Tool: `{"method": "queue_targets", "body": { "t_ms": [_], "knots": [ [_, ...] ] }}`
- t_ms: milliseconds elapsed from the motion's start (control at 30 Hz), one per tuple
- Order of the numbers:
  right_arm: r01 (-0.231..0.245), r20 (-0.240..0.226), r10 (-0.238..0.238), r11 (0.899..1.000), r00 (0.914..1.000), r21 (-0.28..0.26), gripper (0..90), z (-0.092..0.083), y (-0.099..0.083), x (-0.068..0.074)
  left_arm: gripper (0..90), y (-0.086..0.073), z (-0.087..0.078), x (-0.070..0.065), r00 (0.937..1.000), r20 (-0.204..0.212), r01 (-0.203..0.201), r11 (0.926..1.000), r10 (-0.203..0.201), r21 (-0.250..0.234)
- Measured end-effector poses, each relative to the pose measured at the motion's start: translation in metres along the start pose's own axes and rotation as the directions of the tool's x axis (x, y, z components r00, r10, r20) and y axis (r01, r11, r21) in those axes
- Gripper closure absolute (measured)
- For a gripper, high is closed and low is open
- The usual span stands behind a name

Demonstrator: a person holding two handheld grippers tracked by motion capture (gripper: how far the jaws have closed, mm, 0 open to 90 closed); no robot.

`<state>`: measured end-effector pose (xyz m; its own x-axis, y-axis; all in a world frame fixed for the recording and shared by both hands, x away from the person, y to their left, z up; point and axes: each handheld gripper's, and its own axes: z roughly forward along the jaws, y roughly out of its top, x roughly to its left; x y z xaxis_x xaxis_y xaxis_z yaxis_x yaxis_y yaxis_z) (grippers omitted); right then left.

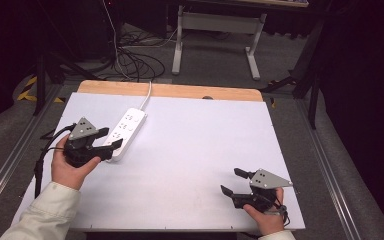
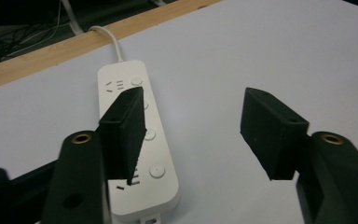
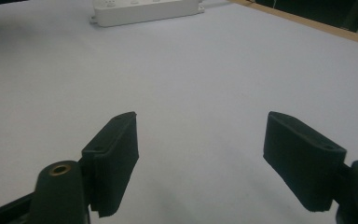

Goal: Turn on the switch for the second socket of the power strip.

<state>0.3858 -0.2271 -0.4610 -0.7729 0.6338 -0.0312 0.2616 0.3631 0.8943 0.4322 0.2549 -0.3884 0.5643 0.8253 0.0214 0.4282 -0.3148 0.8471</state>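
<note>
A white power strip [image 1: 127, 127] lies on the left part of the white table [image 1: 195, 145], its cord running off the wooden far edge. My left gripper [image 1: 111, 140] hovers at the strip's near end, open. In the left gripper view, the left jaw of my left gripper [image 2: 195, 93] hangs over the power strip [image 2: 154, 154] and the right jaw over bare table; nothing is pressed between them. My right gripper [image 1: 231, 180] rests near the front right corner, open and holding nothing. The right gripper view puts my right gripper [image 3: 201, 116] over bare table, with the power strip [image 3: 144, 11] far off.
Beyond the wooden far edge [image 1: 180, 91], dark cables [image 1: 135, 62] lie on the floor beside a white desk frame [image 1: 217, 30]. Metal rails [image 1: 330, 160] run along both sides of the table. A black cable [image 1: 45, 150] trails from the left gripper.
</note>
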Motion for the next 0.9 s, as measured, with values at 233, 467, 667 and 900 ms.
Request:
{"method": "queue_targets", "body": {
  "t_ms": [233, 467, 667, 900],
  "knots": [
    [0.002, -0.002, -0.002, 1.0, 1.0, -0.004, 26.6, 0.0, 0.0, 0.0, 80.9, 0.002, 0.009, 0.012, 0.9959, 0.043, 0.081, 0.9956, -0.079, -0.047],
    [0.004, -0.004, -0.004, 1.0, 1.0, -0.002, 26.6, 0.0, 0.0, 0.0, 89.8, 0.006, 0.024, 0.025, 0.989, 0.056, 0.14, 0.9883, -0.137, -0.061],
    [0.008, -0.004, -0.008, 1.0, 1.0, -0.006, 27.3, 0.0, -0.001, 0.0, 89.8, 0.002, 0.041, 0.032, 0.9941, 0.041, 0.103, 0.9912, -0.1, -0.082],
    [0.007, -0.005, -0.007, 1.0, 1.0, -0.007, 27.2, -0.001, -0.001, -0.001, 89.8, -0.002, 0.061, 0.034, 0.9952, 0.037, 0.094, 0.9918, -0.091, -0.086]
  ]
}}
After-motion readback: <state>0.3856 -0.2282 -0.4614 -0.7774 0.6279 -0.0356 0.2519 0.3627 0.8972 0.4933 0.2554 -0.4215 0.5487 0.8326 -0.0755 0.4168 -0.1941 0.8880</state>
